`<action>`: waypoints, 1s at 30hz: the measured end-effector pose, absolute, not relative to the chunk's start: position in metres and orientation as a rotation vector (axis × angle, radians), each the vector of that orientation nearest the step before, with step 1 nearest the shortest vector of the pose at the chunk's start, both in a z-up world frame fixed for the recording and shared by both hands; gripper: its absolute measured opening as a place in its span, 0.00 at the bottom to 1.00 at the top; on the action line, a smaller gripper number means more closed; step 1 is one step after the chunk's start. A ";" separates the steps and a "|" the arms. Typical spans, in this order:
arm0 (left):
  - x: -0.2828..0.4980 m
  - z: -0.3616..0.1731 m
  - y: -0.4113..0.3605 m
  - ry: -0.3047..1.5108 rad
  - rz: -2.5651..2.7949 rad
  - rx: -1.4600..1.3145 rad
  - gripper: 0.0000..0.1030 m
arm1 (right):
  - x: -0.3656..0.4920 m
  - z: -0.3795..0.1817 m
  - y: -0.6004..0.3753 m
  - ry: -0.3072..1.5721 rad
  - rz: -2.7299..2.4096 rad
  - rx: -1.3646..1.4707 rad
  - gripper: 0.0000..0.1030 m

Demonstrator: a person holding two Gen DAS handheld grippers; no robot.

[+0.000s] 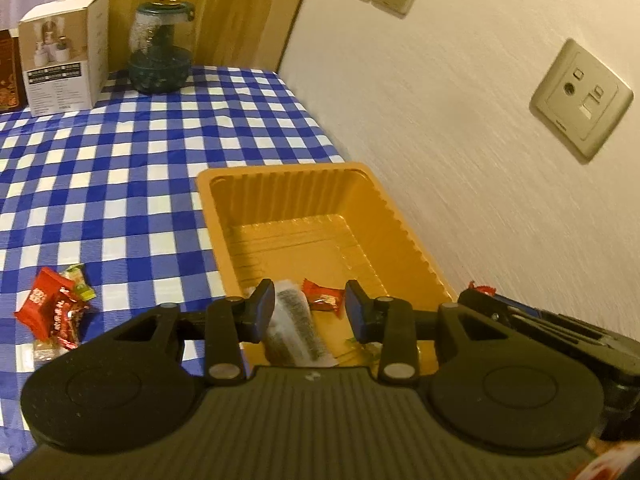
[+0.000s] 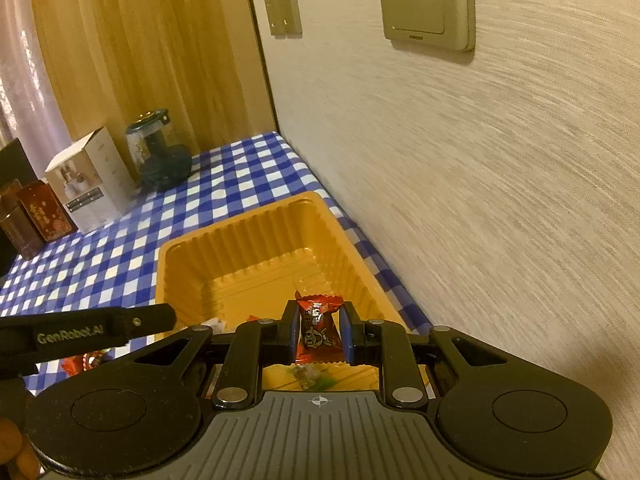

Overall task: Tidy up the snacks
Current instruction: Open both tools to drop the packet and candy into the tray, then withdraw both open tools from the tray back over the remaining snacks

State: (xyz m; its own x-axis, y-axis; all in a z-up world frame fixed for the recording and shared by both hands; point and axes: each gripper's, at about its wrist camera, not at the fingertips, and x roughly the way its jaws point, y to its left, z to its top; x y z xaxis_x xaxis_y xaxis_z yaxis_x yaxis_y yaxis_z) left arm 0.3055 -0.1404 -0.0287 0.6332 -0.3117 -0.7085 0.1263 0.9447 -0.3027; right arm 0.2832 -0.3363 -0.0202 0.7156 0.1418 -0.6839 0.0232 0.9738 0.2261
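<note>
We saw a worktop [image 1: 120,168] under blue-and-white check cloth, its right edge against a textured wall [image 1: 460,140] with sockets [image 1: 582,100]. A yellow tray [image 2: 176,264] lay along that edge. Our left tongs [image 1: 308,310] stood apart over a grey packet [image 1: 298,326] in it; our right tongs [image 2: 319,330] clamped a red candy [image 2: 319,320] above the tray. Loose sweets [image 1: 56,310] lay left of the tray; a jar [image 1: 160,52] and box [image 1: 64,56] stood at the far edge.
</note>
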 end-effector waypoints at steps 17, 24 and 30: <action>0.292 -0.038 -0.118 0.867 -0.210 -0.250 0.33 | 0.295 -0.028 -0.317 0.798 0.133 0.227 0.21; 0.286 -0.039 -0.106 0.870 -0.193 -0.255 0.33 | 0.296 -0.029 -0.318 0.792 0.145 0.287 0.65; 0.275 -0.034 -0.099 0.861 -0.178 -0.244 0.33 | 0.289 -0.022 -0.317 0.787 0.136 0.272 0.65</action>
